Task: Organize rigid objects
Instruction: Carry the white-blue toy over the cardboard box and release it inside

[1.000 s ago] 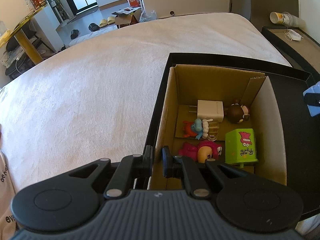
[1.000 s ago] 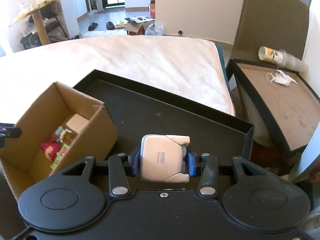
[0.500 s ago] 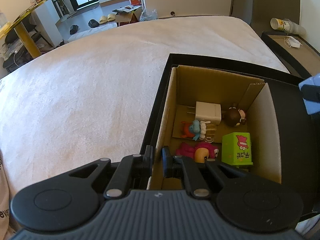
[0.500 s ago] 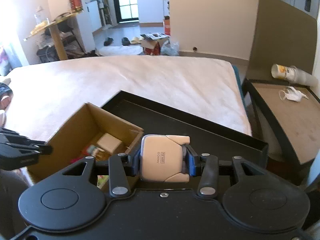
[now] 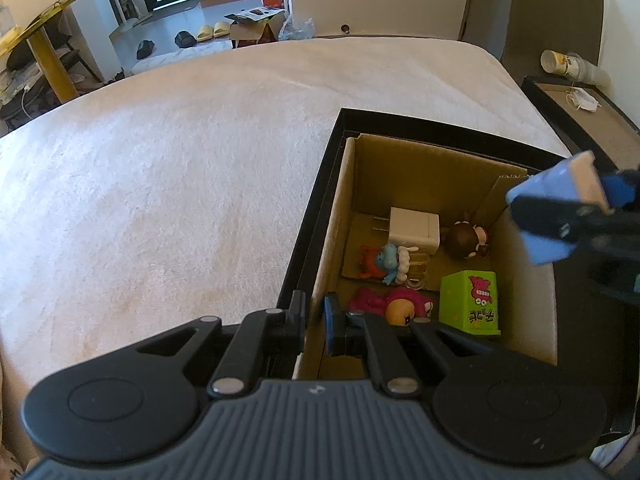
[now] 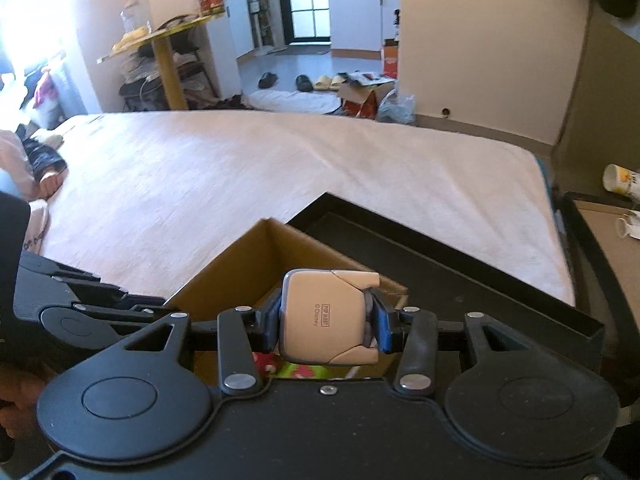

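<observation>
A cardboard box [image 5: 424, 160] stands in a black tray [image 5: 312, 216] on the bed. Inside lie a white charger [image 5: 414, 230], a brown figure [image 5: 466, 240], a blue and red figure [image 5: 386, 260], a pink figure [image 5: 394, 306] and a green box [image 5: 470, 302]. My left gripper [image 5: 316, 320] is shut on the box's left wall. My right gripper [image 6: 328, 322] is shut on a beige toy box [image 6: 326, 318] and holds it above the box's right wall [image 6: 340, 260]. In the left wrist view the toy box [image 5: 556, 204] appears at the right, blue-sided.
The white bed cover [image 5: 180, 184] spreads left and far of the tray. A dark side table [image 6: 600, 240] with cups [image 6: 622, 178] stands at the right. A person's arm [image 6: 40, 172] lies at the bed's far left. The tray's right half [image 6: 460, 292] is bare.
My right gripper has carried the beige toy box left and up, from over the tray to above the cardboard box. The left gripper has kept its grip on the box wall.
</observation>
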The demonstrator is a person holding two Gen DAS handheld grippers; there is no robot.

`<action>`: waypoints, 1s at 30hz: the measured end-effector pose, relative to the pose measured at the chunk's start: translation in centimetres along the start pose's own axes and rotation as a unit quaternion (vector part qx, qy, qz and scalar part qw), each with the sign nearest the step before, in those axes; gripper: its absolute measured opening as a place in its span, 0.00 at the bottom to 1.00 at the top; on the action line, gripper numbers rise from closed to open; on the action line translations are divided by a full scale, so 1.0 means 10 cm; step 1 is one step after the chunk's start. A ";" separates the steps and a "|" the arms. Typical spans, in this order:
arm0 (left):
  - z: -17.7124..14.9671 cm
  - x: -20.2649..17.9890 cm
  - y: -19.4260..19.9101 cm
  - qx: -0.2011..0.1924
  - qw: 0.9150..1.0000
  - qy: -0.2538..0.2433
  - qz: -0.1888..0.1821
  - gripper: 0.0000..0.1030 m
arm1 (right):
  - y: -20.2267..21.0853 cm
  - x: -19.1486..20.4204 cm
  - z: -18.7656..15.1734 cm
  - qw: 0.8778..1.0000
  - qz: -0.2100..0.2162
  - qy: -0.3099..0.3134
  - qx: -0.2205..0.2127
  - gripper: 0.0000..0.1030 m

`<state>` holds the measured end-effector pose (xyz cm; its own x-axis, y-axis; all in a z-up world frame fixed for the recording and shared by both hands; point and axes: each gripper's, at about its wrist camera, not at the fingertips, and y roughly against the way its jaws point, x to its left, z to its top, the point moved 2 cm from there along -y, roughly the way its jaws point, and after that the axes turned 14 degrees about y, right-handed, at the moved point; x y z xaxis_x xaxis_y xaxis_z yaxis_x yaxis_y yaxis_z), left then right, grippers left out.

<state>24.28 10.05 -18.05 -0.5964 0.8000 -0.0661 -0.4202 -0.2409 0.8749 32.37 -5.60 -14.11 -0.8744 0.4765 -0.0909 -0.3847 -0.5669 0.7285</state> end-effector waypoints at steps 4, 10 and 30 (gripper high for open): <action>0.00 0.00 -0.01 -0.001 1.000 -0.003 -0.004 0.08 | -0.08 0.11 0.00 1.000 0.009 0.006 0.013 0.42; 0.00 0.01 -0.01 -0.001 1.000 -0.002 -0.008 0.08 | -0.18 0.19 -0.03 0.999 0.028 0.000 0.029 0.42; 0.02 0.03 -0.01 0.004 1.000 -0.007 -0.018 0.08 | -0.43 0.43 -0.18 0.990 0.110 0.016 0.082 0.43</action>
<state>24.28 10.39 -18.08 -0.5711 0.8159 -0.0908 -0.4358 -0.2075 0.8758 29.74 -2.34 -18.83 -0.9416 0.3306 0.0634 -0.1326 -0.5375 0.8327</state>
